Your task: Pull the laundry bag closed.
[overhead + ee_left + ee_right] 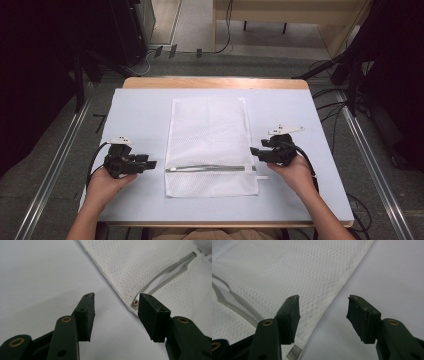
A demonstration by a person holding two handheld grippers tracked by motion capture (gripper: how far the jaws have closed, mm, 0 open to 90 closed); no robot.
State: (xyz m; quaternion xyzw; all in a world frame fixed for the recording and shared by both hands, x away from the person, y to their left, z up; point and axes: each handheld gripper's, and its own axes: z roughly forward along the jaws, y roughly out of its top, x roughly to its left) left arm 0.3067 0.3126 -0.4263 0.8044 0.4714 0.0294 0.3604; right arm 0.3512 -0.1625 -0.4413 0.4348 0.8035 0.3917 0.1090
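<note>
A white mesh laundry bag lies flat in the middle of the table, its grey zipper running across near the front end. My left gripper rests just left of the bag, level with the zipper, and points at it. In the left gripper view the bag and zipper lie ahead, and the left gripper is open over bare table. My right gripper sits at the bag's right edge. In the right gripper view the right gripper is open, straddling the edge of the bag without touching it.
A pale mat covers the wooden table, with bare mat on both sides of the bag. Dark equipment stands left and right of the table. Cables and metal rails run along the floor.
</note>
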